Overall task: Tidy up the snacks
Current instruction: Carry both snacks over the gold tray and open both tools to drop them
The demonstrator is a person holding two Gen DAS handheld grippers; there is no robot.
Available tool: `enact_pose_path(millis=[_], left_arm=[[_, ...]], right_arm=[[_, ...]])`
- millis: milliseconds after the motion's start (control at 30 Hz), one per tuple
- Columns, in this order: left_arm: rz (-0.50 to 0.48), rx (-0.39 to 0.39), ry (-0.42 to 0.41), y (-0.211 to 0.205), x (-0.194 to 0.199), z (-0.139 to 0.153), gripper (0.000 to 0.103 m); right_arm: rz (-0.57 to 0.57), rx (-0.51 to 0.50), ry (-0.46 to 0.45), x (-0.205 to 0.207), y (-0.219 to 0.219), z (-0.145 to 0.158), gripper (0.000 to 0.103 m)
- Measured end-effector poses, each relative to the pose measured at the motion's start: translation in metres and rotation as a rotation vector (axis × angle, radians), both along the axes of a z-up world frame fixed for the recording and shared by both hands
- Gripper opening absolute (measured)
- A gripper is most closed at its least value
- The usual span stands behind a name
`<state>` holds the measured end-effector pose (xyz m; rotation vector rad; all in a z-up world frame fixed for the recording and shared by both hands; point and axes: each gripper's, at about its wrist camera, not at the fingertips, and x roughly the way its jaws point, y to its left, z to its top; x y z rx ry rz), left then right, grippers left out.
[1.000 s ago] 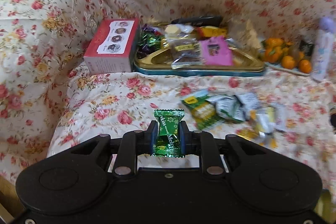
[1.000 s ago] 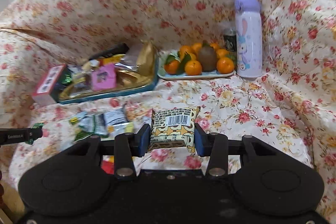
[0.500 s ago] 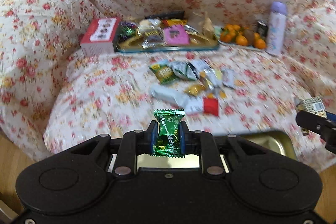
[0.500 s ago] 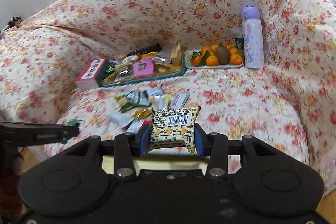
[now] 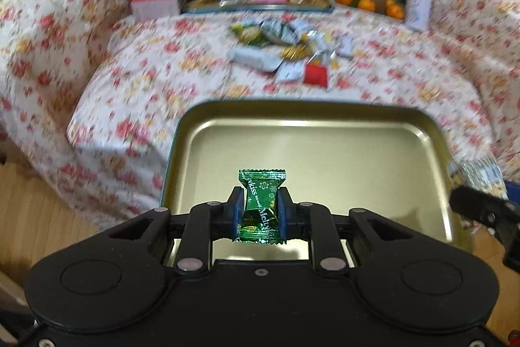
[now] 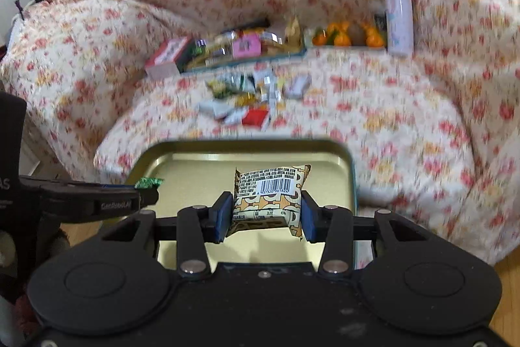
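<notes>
Both tools pulled back over gold tray (image 5: 432,132); L tool (image 5: 259,212) clamps green candy (image 5: 261,207), R tool (image 6: 264,218) clamps snack pack (image 6: 269,194).

"kiss" and "Melty" are printed on the green foil candy wrapper (image 5: 260,206). "GenRoboAI", partly blurred, is read on the black plastic gripper arm (image 6: 97,195).

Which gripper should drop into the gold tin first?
Left, marginally. The left gripper holds the green candy well over the gold tin; the right gripper with its barcode snack pack also sits over it. Both look ready.
</notes>
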<state>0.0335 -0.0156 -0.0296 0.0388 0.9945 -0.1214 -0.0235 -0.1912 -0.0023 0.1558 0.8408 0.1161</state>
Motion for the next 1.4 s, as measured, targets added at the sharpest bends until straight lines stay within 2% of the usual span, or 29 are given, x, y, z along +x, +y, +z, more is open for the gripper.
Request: enact_pose_path(millis=[200, 267, 333, 600, 1033, 1400], left_arm=[[0.023, 0.014, 0.025, 0.001, -0.008, -0.01, 0.029], [0.037, 0.004, 0.021, 0.002, -0.011, -0.01, 0.03], [0.051, -0.016, 0.029, 0.004, -0.011, -0.01, 0.035], [0.076, -0.008, 0.04, 0.007, -0.013, -0.012, 0.036], [0.056, 0.025, 0.024, 0.002, -0.017, -0.011, 0.036], [0.049, 0.027, 0.033, 0.003, -0.017, -0.012, 0.036]], right_arm=[[-0.009, 0.005, 0.096, -0.006, 0.004, -0.025, 0.045], [-0.01, 0.004, 0.105, -0.005, 0.005, -0.027, 0.045], [-0.009, -0.003, 0.108, -0.005, 0.006, -0.029, 0.046], [-0.012, -0.019, 0.135, -0.004, 0.009, -0.033, 0.046], [-0.015, -0.065, 0.118, -0.005, 0.013, -0.031, 0.048], [-0.013, -0.067, 0.116, -0.005, 0.011, -0.032, 0.054]])
